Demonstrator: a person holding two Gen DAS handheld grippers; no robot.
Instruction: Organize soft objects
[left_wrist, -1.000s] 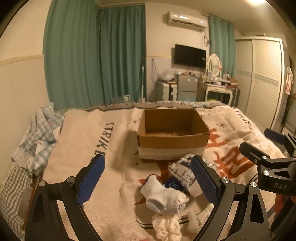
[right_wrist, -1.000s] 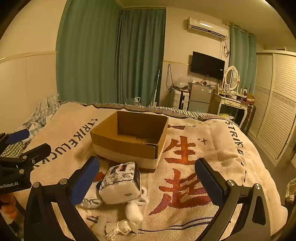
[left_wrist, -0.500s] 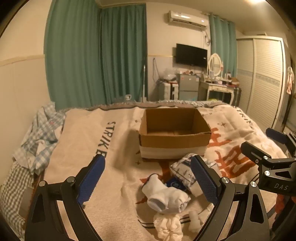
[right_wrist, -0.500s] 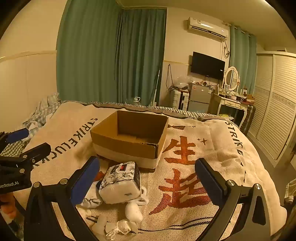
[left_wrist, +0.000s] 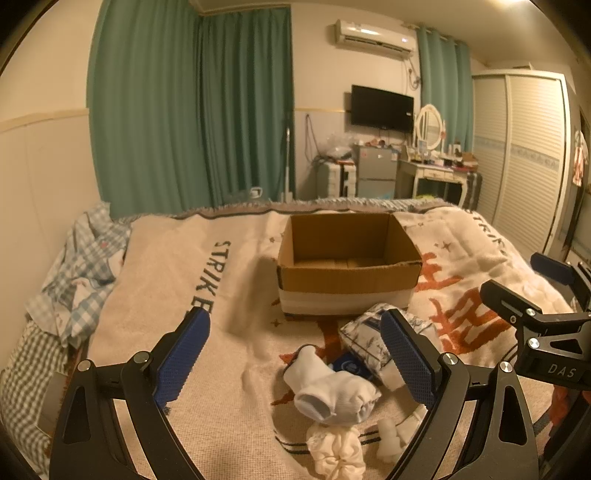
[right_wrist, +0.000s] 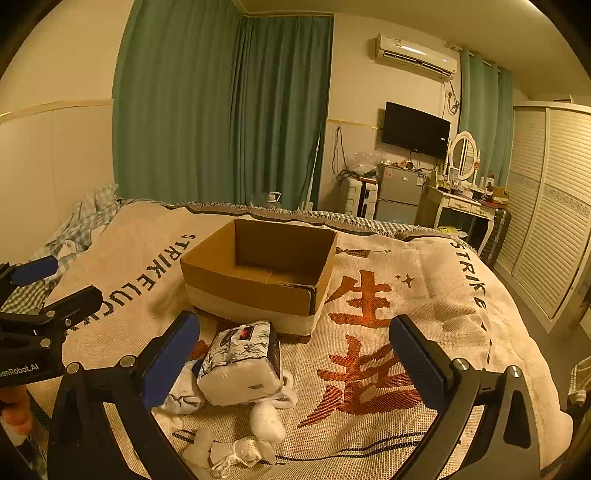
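Woven blanket (right_wrist: 424, 306) w/ cardboard box (right_wrist: 258, 273); both hand-held grippers (left_wrist: 295, 354) (right_wrist: 295, 354) spread wide, holding nothing.

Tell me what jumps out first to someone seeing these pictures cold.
An open cardboard box sits mid-bed on a beige blanket with big red characters. Just in front of it lies a heap of soft things: a floral tissue pack and a rolled white sock. The left gripper and right gripper frame them, both open and holding nothing.
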